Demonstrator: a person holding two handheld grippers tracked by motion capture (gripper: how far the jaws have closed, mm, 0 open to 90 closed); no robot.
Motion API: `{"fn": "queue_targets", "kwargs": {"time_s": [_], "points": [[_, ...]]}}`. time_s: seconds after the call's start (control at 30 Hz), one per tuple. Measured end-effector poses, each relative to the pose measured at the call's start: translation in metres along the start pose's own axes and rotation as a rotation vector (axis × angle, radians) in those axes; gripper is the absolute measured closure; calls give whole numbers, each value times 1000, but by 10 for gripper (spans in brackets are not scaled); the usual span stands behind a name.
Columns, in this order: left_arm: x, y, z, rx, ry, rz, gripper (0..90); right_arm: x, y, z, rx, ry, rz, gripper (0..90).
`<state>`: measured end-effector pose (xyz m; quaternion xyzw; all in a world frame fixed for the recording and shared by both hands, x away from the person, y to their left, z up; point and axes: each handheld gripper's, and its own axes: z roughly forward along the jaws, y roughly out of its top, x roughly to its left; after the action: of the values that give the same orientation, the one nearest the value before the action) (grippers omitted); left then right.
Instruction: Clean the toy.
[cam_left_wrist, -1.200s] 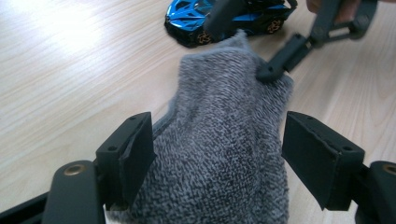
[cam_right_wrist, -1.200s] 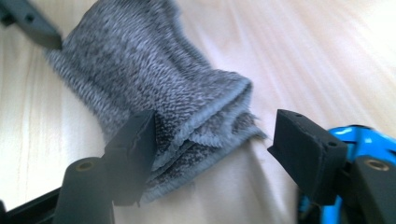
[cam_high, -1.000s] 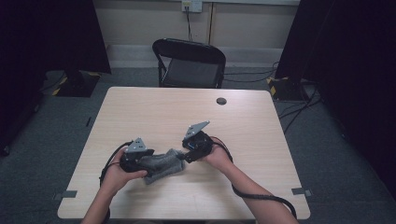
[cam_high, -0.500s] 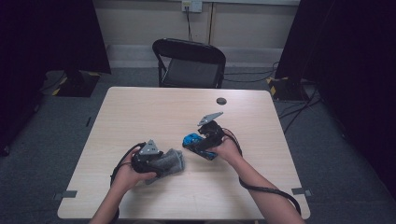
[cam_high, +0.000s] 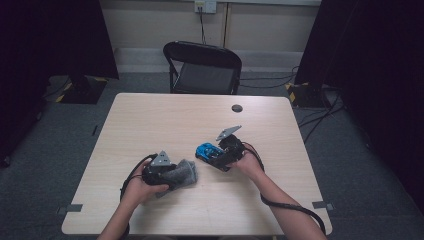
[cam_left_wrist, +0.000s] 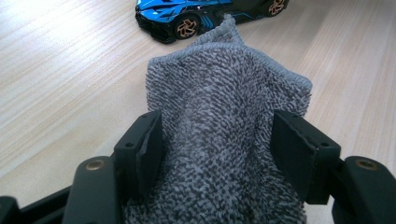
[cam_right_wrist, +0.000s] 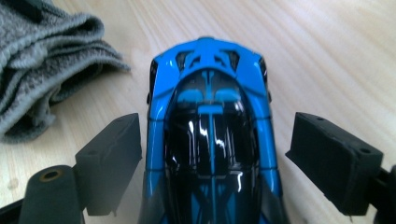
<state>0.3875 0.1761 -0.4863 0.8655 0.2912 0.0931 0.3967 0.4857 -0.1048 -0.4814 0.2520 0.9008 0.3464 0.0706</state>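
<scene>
One toy car, one cloth, two claws on the bench

Blue car (cam_right_wrist: 210, 121) sits on the bench (cam_high: 165, 115) between the right claw (cam_right_wrist: 215, 158)'s just-widened, non-touching jaws; left claw (cam_left_wrist: 219, 149), just closing, clamps the grey cloth (cam_left_wrist: 224, 116) nearby.

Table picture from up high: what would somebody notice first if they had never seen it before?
The shiny blue toy car jumps out first, sitting on the pale wooden table between the open jaws of the right gripper, which have just been opening. Next comes the fuzzy grey cloth beside it, bunched between the left gripper's jaws. Behind the table stands a black folding chair.
</scene>
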Motion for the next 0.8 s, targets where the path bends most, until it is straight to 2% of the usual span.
{"fn": "queue_targets", "kwargs": {"time_s": [0.17, 0.27, 0.47, 0.57, 0.7, 0.8], "points": [[3, -2, 0, -4, -4, -13, 374, -1, -8, 3, 26, 9, -4, 159], [2, -2, 1, 4, 6, 4, 380, -1, -13, 5, 42, 1, -10, 146], [2, -2, 2, 0, 4, -7, 383, 3, -16, 4, 48, -18, -41, 145], [1, -2, 1, 8, 11, 3, 384, 3, -17, 3, 27, -25, -22, 209], [2, -2, 2, 4, 10, -3, 384, 5, -19, 3, -3, -27, -23, 254], [2, -3, 2, 1, 10, -5, 387, 6, -20, 3, -12, -30, -15, 255]]}}
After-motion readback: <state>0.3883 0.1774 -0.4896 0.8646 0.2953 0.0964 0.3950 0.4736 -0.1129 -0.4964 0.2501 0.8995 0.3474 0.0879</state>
